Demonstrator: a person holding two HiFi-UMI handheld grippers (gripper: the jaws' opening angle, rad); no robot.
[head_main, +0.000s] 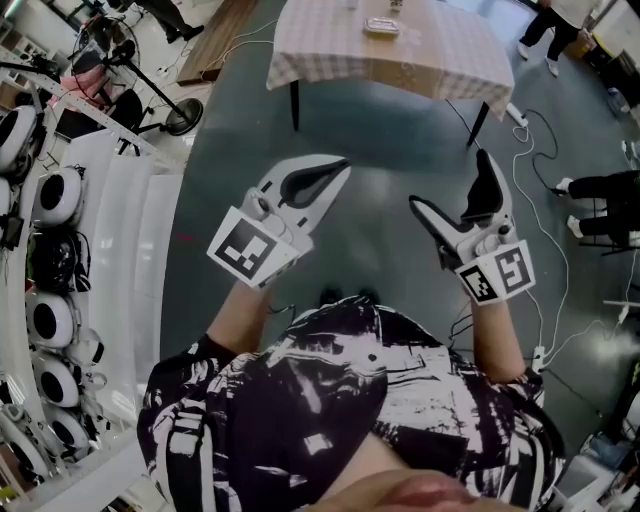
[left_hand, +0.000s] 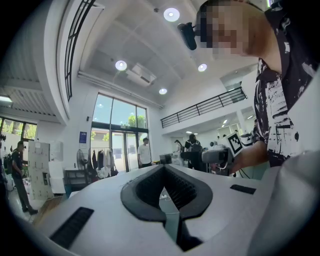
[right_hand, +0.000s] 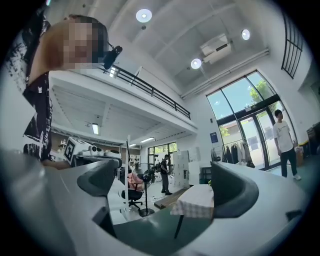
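Cables (head_main: 545, 270) on the floor (head_main: 390, 140) could snag a step while left claw (head_main: 338, 170) sits closed, empty, and right claw (head_main: 450, 180) gapes empty.

Beyond the fingers (head_main: 318, 183), a table (head_main: 440, 55) with a checked cloth stands on the grey floor (head_main: 390, 140). White shelves (head_main: 130, 250) stand left of them. Tall windows (left_hand: 117, 132) and round ceiling lights (left_hand: 171, 14) brighten the white walls.

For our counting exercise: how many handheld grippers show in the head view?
2. The left gripper, shut, is centre-left; the right gripper, open, is centre-right, both above the floor. None seems hidden.
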